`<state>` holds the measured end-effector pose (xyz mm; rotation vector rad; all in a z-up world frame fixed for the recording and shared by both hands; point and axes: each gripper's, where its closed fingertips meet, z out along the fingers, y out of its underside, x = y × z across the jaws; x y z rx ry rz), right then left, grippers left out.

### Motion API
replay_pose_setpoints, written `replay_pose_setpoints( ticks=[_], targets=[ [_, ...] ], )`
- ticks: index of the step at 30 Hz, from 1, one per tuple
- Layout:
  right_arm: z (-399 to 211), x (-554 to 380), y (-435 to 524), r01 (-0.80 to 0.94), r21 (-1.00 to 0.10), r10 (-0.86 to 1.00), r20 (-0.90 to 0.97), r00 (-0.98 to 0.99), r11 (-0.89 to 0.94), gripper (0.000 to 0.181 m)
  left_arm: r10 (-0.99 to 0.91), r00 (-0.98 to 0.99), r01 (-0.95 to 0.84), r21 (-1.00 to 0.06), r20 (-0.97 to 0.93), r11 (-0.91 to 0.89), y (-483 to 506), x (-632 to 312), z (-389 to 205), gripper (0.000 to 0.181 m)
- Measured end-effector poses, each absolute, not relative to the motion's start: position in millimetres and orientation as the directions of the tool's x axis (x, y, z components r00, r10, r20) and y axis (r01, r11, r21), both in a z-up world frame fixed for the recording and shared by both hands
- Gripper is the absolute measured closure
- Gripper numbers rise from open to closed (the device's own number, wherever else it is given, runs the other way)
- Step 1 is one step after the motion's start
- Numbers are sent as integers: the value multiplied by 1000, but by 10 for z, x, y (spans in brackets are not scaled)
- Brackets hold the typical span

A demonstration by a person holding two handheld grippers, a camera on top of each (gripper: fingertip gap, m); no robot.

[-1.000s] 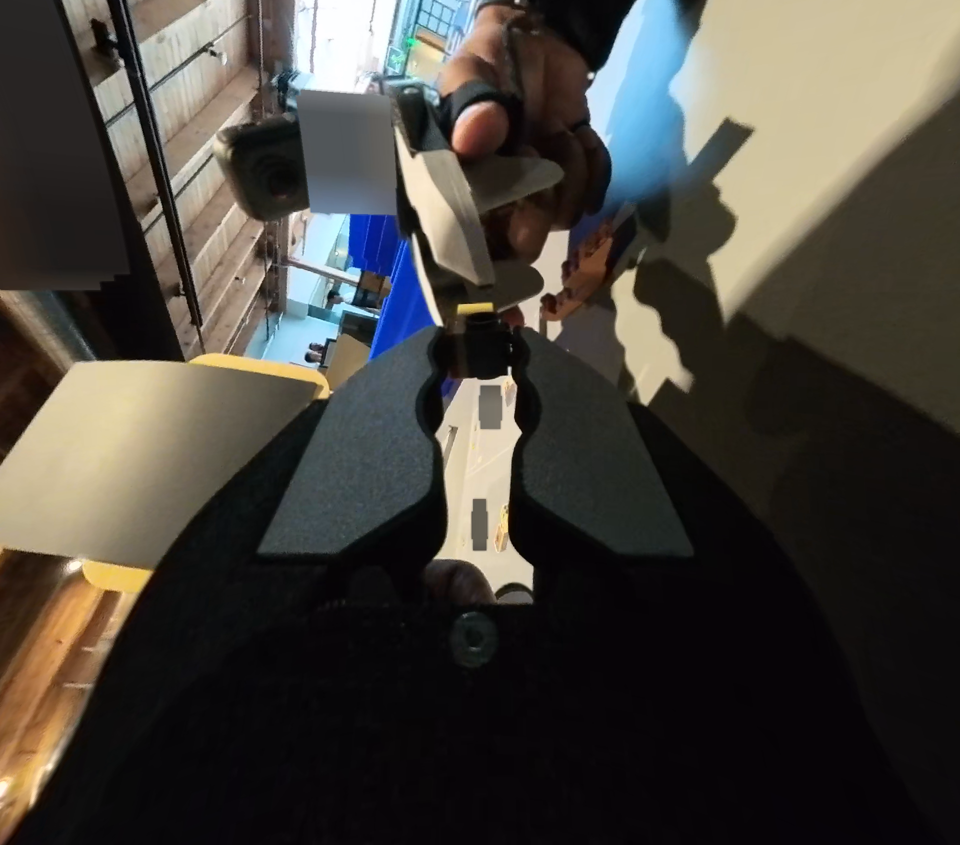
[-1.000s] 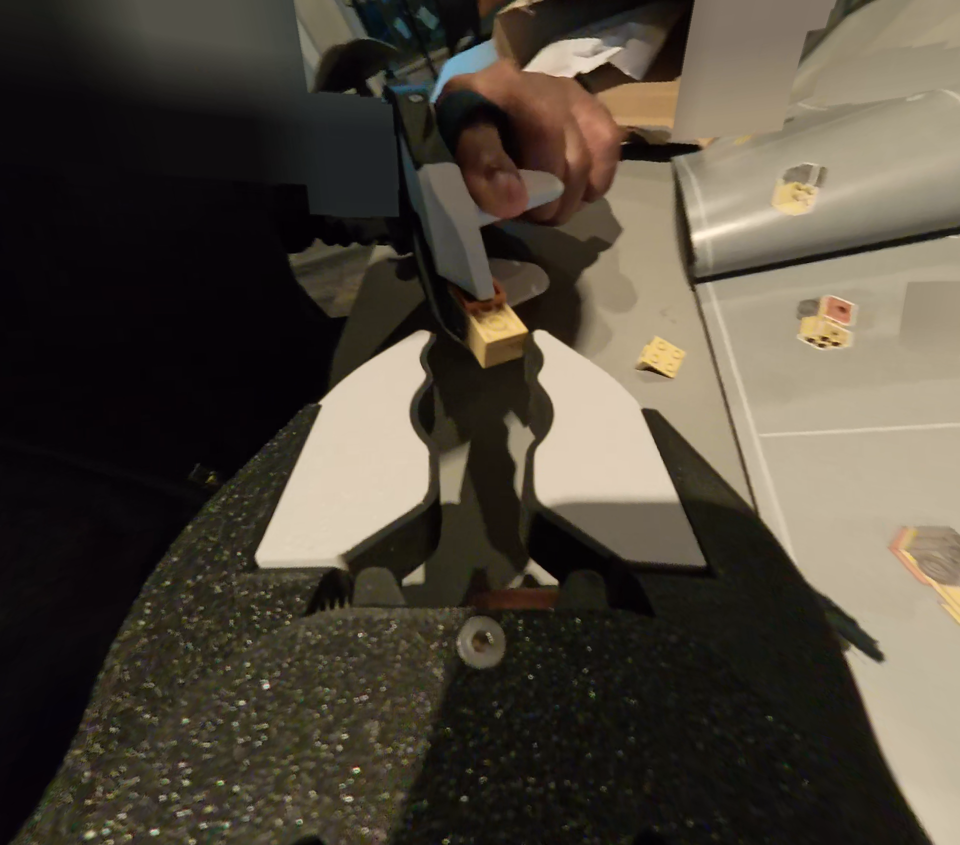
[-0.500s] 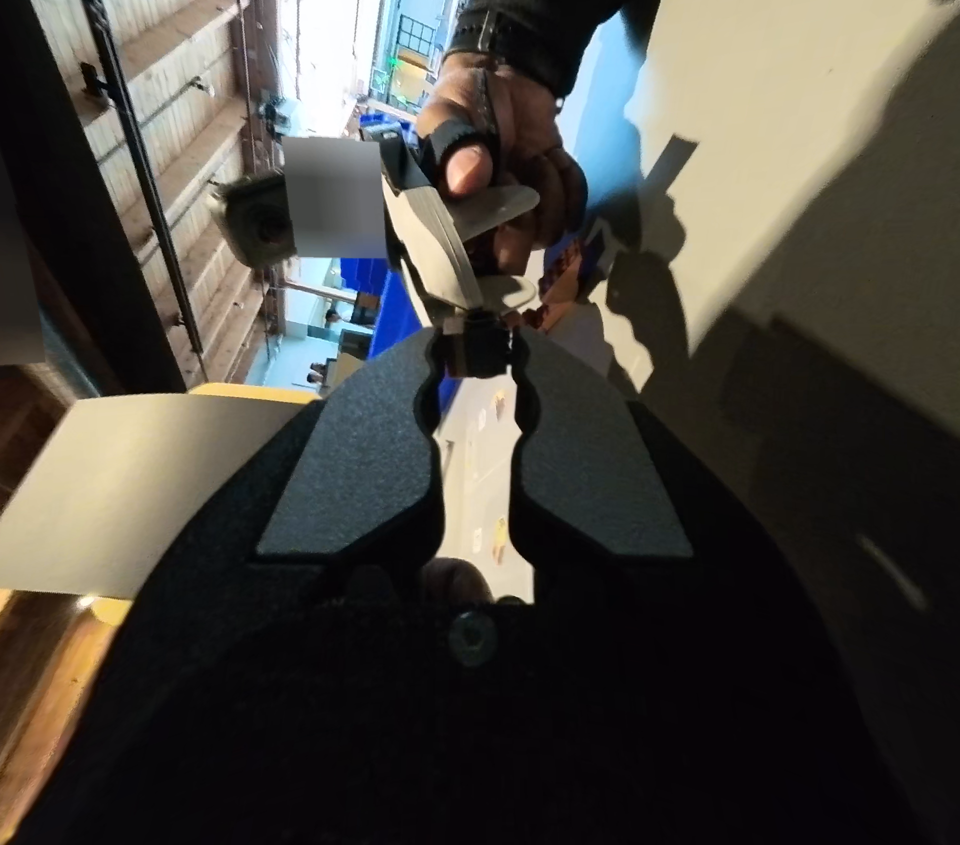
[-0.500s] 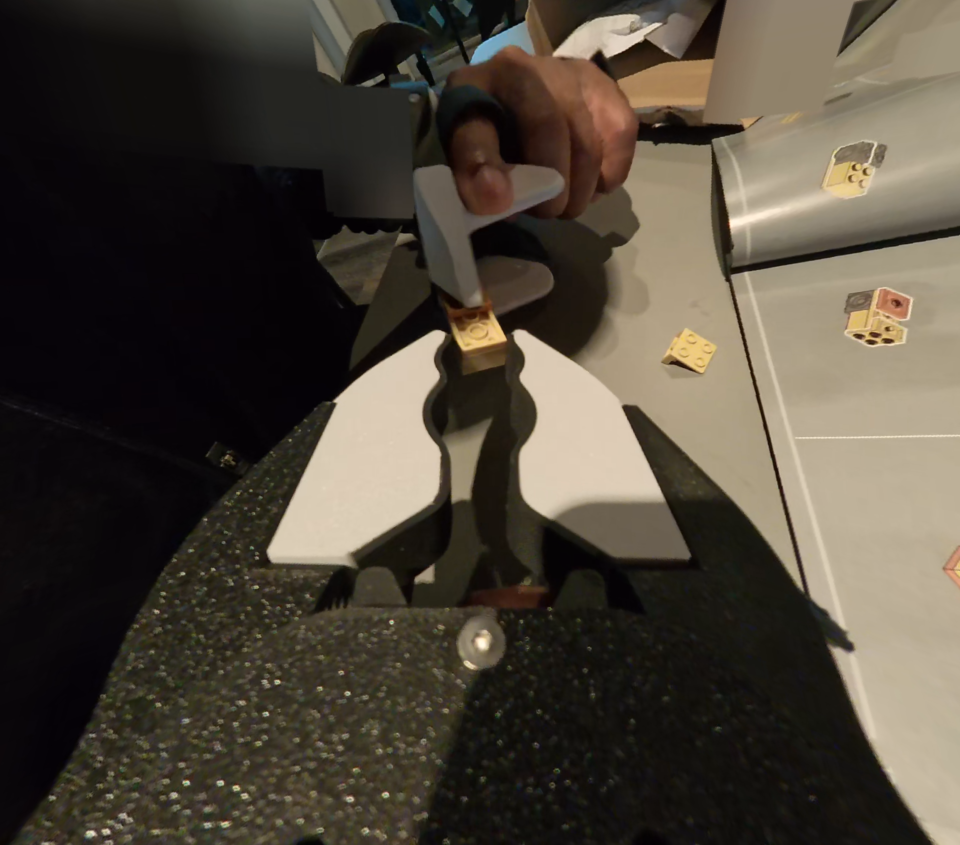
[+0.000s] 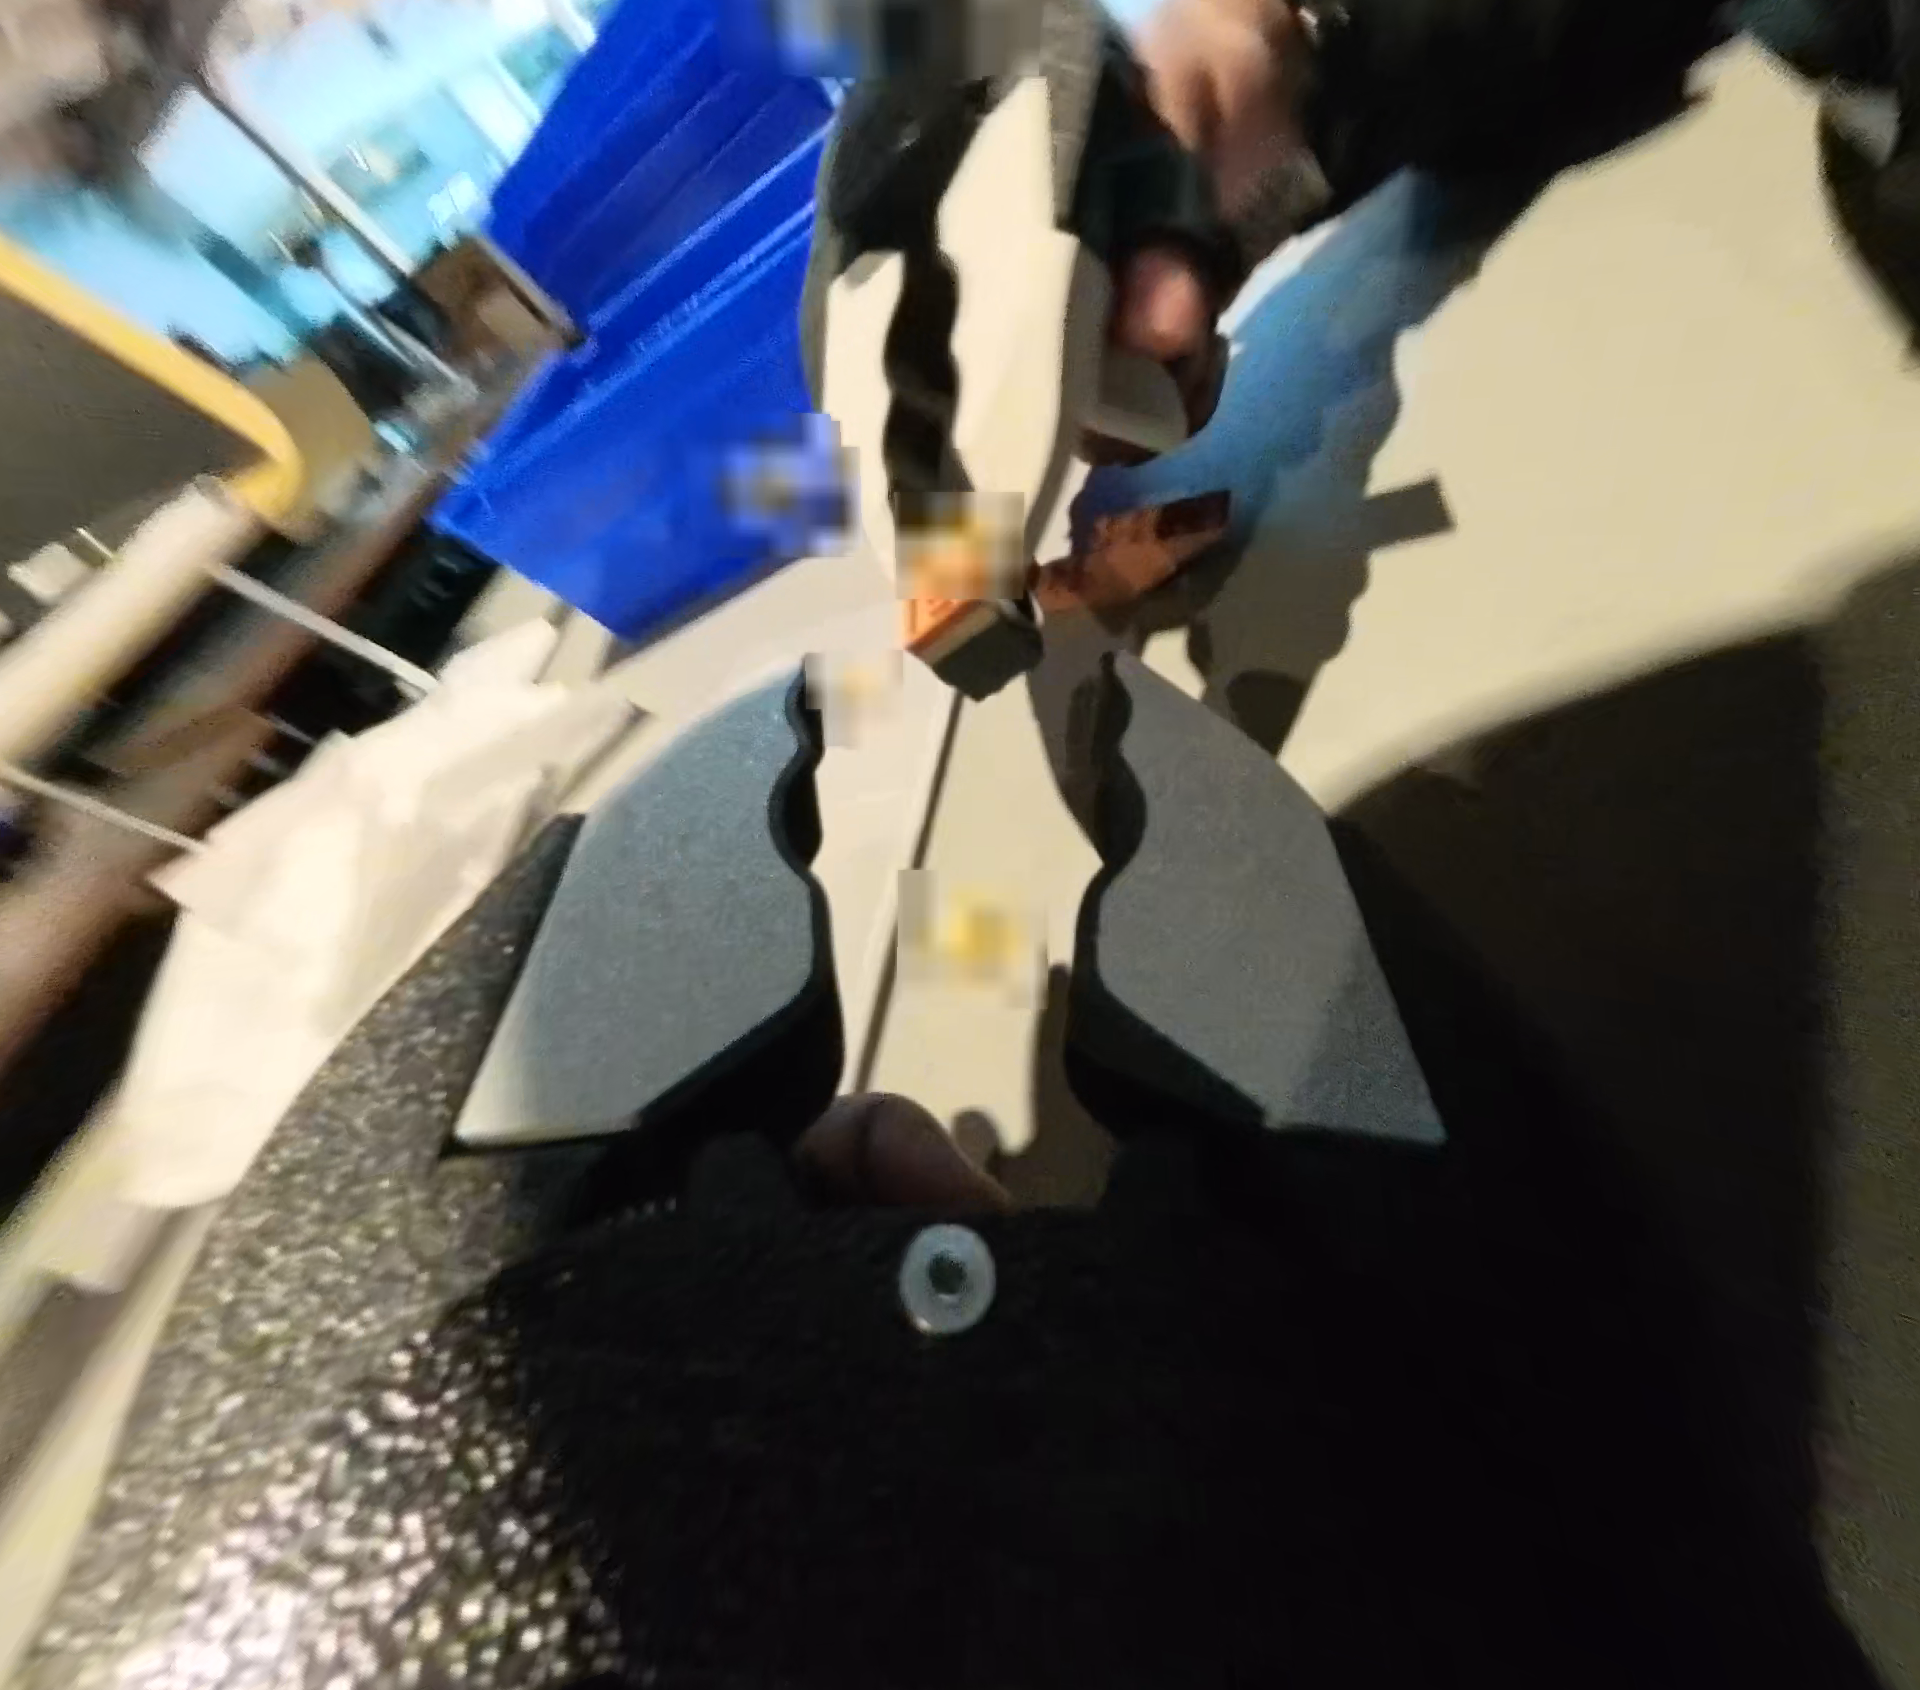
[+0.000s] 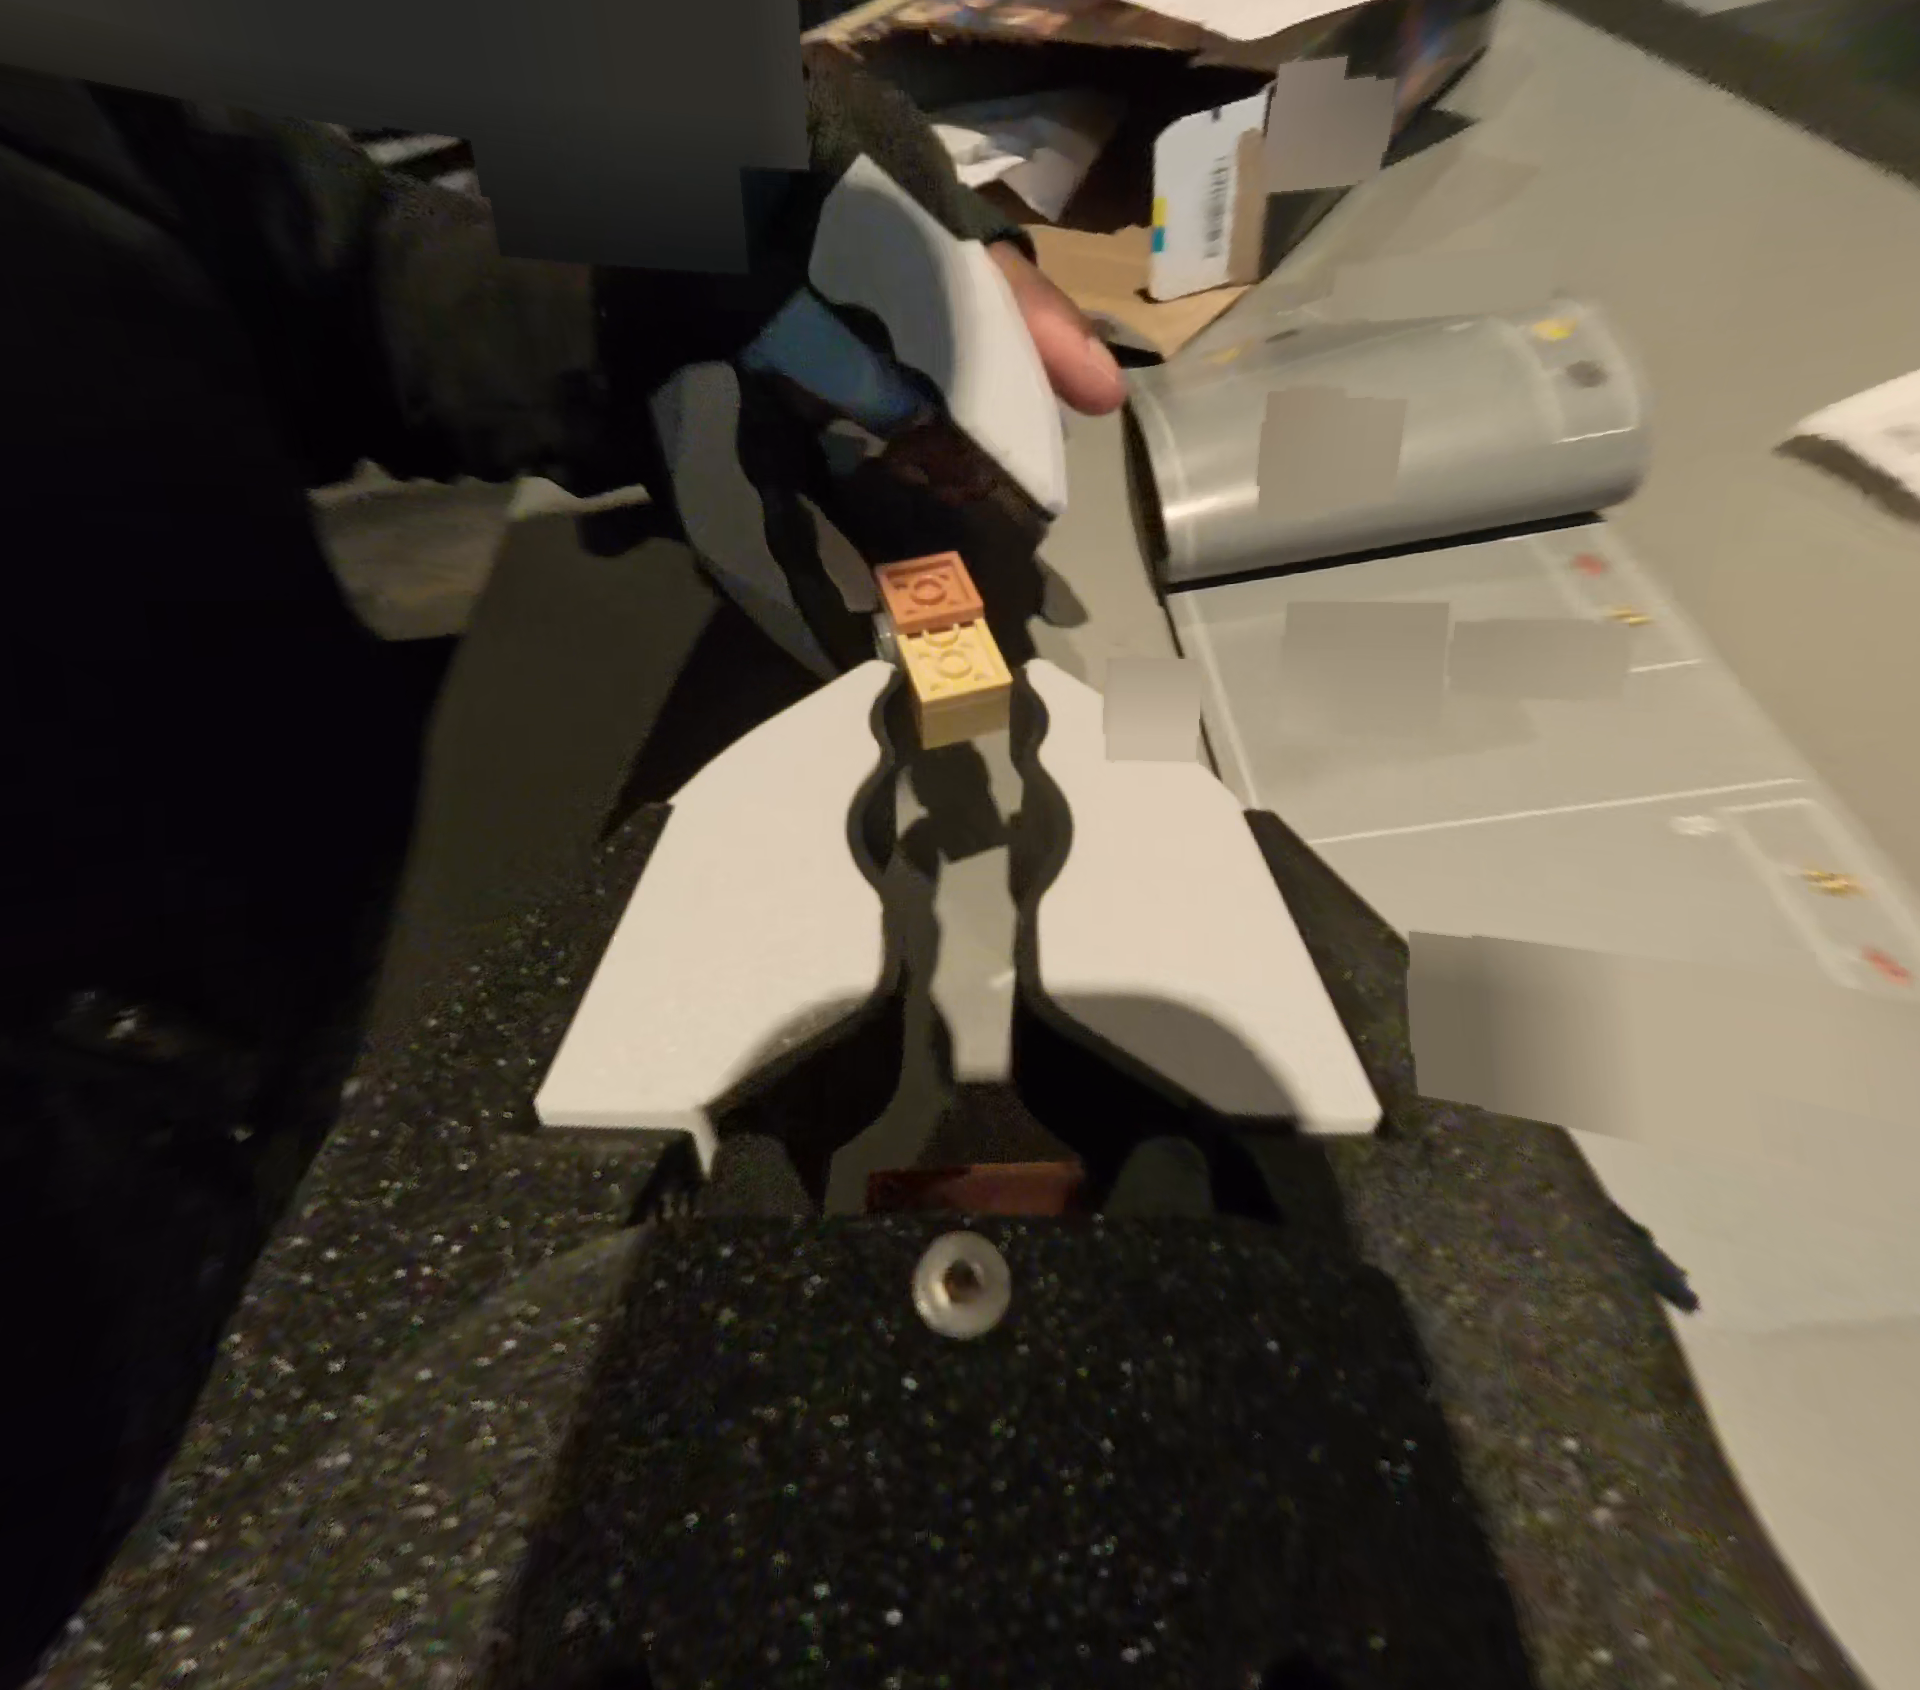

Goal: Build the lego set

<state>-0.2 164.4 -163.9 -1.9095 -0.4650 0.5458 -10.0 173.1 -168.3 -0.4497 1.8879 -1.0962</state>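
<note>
Right wrist view: right tongs point(image 6: 958, 676) grip the tan-and-orange brick stack point(image 6: 943, 638); left tongs point(image 5: 958, 676) gape empty.

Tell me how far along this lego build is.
Early days. Done: an orange plate is joined to a tan brick. In hand: the right gripper pinches that pair; the left gripper is open. Left: a brown piece lies apart, unattached, and the instruction booklet lies open.
</note>
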Motion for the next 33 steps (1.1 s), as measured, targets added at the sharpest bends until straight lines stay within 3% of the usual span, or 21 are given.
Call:
replay_pose_setpoints(
  ticks=[5, 9, 16, 20, 33],
  targets=[
    [-1706, 17, 1702, 201, -922, 505, 7, 863, -330, 163, -767, -609, -30, -960, -204, 280, 1761, -83, -1574, 137],
    [-1710, -27, 1713, 228, -921, 507, 39, 861, -316, 164, -779, -626, -86, -991, -27, 103, 1774, -76, -1465, 138],
    [-1652, -44, 1717, 192, -936, 506, 17, 862, -296, 163, -759, -644, -105, -971, -98, 214, 1694, -88, -1613, 141],
    [-1634, -83, 1712, 204, -939, 514, 35, 857, -277, 164, -747, -646, -87, -957, -158, 278, 1676, -98, -1657, 160],
    [-1806, -32, 1724, 316, -890, 506, 117, 855, -329, 152, -710, -668, -148, -896, -221, 419, 1814, -157, -1829, 160]
  ],
)
